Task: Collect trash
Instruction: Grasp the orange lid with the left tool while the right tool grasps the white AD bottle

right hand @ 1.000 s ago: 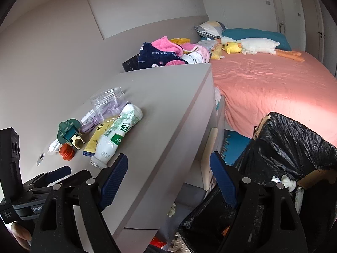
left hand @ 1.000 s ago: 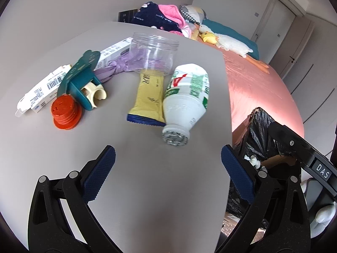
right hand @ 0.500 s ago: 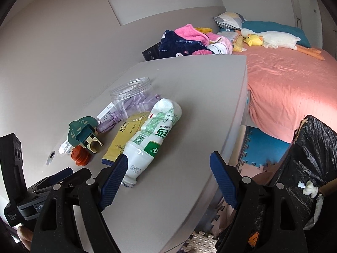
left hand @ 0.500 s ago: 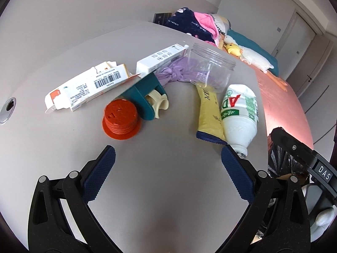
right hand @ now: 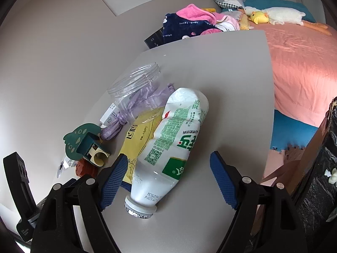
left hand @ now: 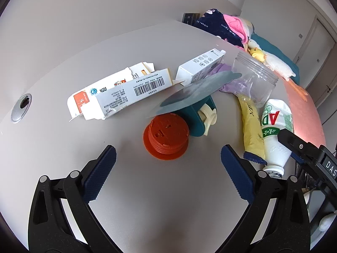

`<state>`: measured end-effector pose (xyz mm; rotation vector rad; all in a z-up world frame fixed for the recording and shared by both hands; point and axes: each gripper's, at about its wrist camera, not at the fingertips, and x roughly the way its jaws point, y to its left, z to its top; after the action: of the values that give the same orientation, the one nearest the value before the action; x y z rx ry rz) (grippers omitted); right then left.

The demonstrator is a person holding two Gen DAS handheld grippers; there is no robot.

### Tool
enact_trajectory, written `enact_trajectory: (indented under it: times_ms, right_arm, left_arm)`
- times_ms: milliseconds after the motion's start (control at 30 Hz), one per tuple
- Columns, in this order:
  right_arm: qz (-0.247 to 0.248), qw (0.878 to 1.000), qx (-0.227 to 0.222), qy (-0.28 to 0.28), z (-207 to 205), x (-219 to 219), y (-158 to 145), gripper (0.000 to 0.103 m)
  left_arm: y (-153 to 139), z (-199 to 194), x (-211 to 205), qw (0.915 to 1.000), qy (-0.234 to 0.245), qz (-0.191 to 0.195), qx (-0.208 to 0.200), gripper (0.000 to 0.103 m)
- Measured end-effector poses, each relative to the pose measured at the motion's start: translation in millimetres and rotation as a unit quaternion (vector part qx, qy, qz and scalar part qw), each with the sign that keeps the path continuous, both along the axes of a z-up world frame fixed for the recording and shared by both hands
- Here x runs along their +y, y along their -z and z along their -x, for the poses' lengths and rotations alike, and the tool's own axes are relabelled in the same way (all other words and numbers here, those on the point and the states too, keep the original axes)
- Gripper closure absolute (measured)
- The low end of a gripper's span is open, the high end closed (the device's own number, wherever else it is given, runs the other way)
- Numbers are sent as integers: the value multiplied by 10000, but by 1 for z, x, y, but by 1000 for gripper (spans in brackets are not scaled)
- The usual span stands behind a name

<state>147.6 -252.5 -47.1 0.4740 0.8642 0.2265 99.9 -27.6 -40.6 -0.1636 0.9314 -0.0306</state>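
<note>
The white bottle [right hand: 172,145] lies on its side on the bench [right hand: 221,67], neck toward the camera, now framed between the open, empty jaws of the right claw [right hand: 168,179]; a second ago it lay far off at nine o'clock. The left claw [left hand: 168,168], also open and empty, is now centred below the orange cap [left hand: 166,137]. Pickup is judged imminent; the black trash bag [right hand: 322,168] waits at three o'clock.

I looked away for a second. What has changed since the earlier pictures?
Both tongs came nearer the table: the left tongs now face the orange lid, the right tongs the white bottle. Both remain open; nothing was grasped, and the trash lies unmoved.
</note>
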Motion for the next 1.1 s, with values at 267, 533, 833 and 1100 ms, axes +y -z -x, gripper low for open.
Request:
enact_trajectory:
  times_ms: [267,533,833,1100]
  right_arm:
    - [53,9999,-66,-118,-9,14,1,32]
    - [-65,9995,-93,-291,-4,13,4,62]
    - [-37,9987,-387,-331,16,5,-12,65]
    - [128,9979,-611,-197,42,-8,-35,65]
  left_arm:
    - [6,-16,-3,9999,25,-144,29,26]
    - [4,-20,-6,9997,167,-185,-53,58]
    - [2,0,-8,9997,193,-132,-65,58]
    - [-5,20,-19,9995,279,51,-109,58]
